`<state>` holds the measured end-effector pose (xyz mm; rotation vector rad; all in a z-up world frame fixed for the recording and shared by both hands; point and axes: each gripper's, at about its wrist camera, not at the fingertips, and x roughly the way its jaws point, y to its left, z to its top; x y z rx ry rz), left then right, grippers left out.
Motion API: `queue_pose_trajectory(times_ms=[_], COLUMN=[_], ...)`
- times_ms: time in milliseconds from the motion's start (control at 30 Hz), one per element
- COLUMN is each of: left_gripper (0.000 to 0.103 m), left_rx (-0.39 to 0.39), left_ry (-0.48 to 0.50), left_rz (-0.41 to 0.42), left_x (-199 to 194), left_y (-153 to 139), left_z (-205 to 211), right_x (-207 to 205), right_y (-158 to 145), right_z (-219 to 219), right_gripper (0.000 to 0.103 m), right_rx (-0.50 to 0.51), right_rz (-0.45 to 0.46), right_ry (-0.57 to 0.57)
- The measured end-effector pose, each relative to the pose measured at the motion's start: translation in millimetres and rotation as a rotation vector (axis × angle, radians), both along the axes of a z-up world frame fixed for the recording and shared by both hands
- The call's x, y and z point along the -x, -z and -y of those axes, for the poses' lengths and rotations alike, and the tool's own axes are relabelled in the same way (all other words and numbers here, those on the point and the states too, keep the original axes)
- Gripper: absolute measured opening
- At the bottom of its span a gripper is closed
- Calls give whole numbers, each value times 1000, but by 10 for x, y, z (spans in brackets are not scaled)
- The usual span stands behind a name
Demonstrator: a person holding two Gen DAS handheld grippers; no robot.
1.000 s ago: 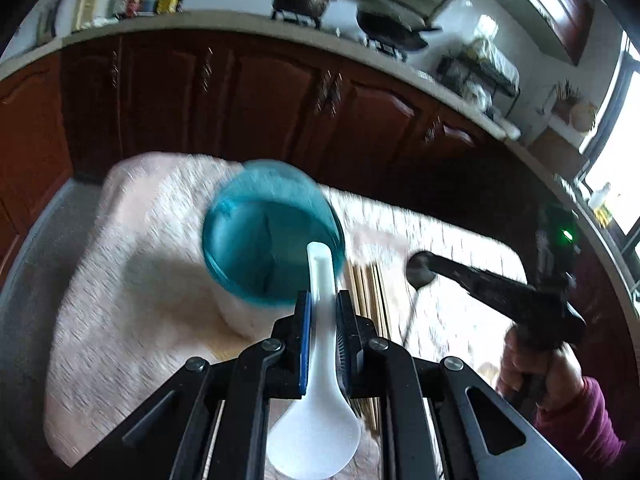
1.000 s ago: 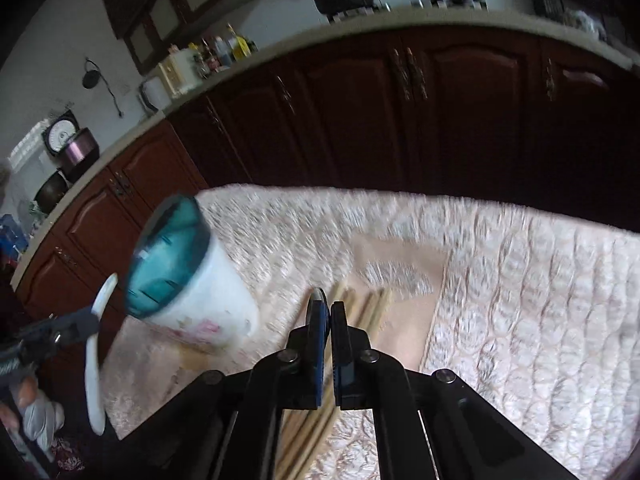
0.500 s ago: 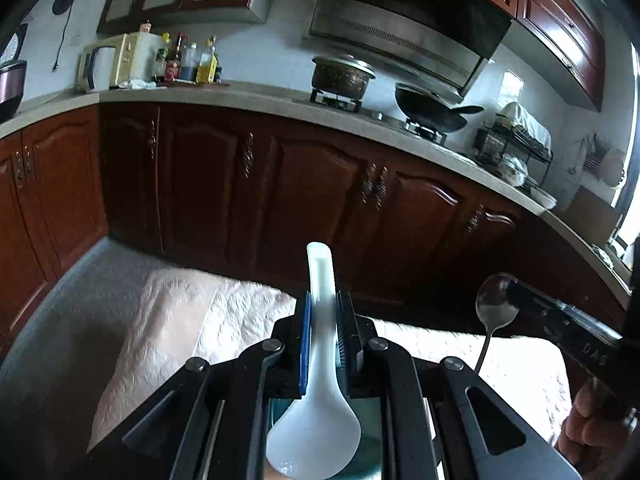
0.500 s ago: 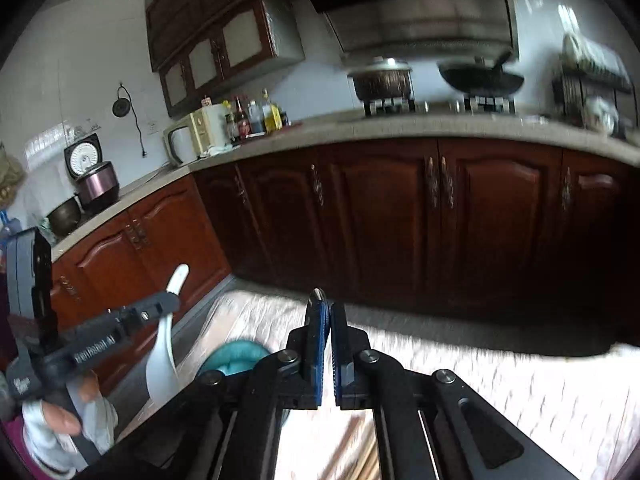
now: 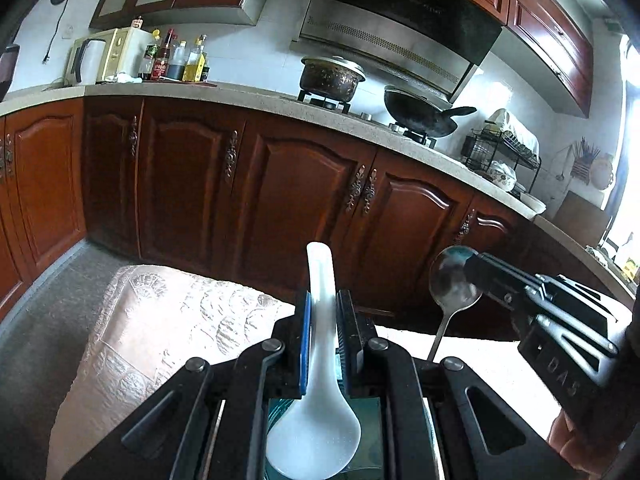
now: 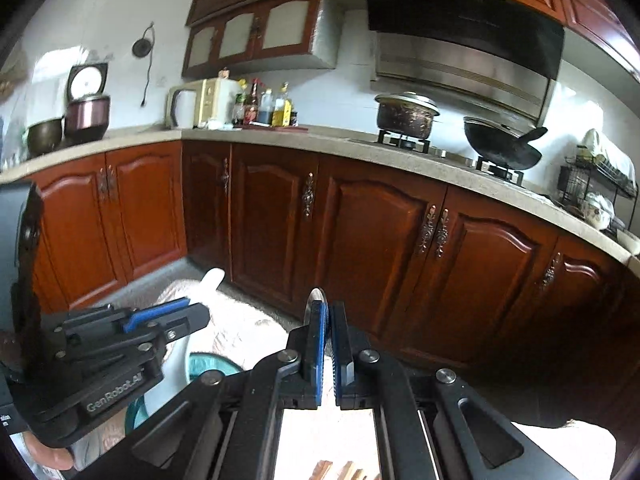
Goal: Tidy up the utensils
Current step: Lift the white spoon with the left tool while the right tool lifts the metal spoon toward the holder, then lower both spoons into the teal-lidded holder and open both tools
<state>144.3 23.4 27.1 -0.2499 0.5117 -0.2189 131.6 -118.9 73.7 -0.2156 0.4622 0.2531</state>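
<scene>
My left gripper (image 5: 323,300) is shut on a white ceramic spoon (image 5: 316,420), handle pointing up and away, bowl hanging back toward the camera. Under it shows the teal rim of a white cup (image 5: 278,412). At right, my right gripper (image 5: 474,264) is shut on the bowl of a metal spoon (image 5: 450,284), its handle hanging down. In the right wrist view the right gripper (image 6: 328,312) pinches the metal spoon's edge (image 6: 316,300). The left gripper (image 6: 192,312) with the white spoon (image 6: 210,280) is at lower left, above the cup (image 6: 208,366).
A pale quilted cloth (image 5: 160,320) covers the table below both grippers. Wooden chopsticks (image 6: 340,470) lie on it at the bottom edge. Dark red cabinets (image 5: 304,200) and a counter with a pot (image 5: 332,78) and a wok (image 5: 420,114) stand beyond.
Both grippers have risen and tilted up, so the views swung from the table to the cabinets. The cup dropped to the bottom of both views. Each gripper kept its spoon.
</scene>
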Motion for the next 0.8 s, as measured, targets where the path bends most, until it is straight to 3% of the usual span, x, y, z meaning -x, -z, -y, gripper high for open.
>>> queue_pose_trajectory(times_ms=[167,500,667,800], left_gripper=[13,14,13,13], left_rx=[-27,-72,-18,-33], left_ry=[9,32,54,91], left_rz=[29,67,60,66], left_x=[66,299,248,406], left_y=[102,108,-43,-46], left_z=[33,4,-68,4], right_x=[44,136,147,154], right_y=[110,230,271,243], right_z=[-47,76,91,156], right_gripper=[4,5,5,5], right_rx=[28,-37,-48,-79], right_rz=[-23,-110,-136,-149], right_ry=[-26,-59,-63,-68])
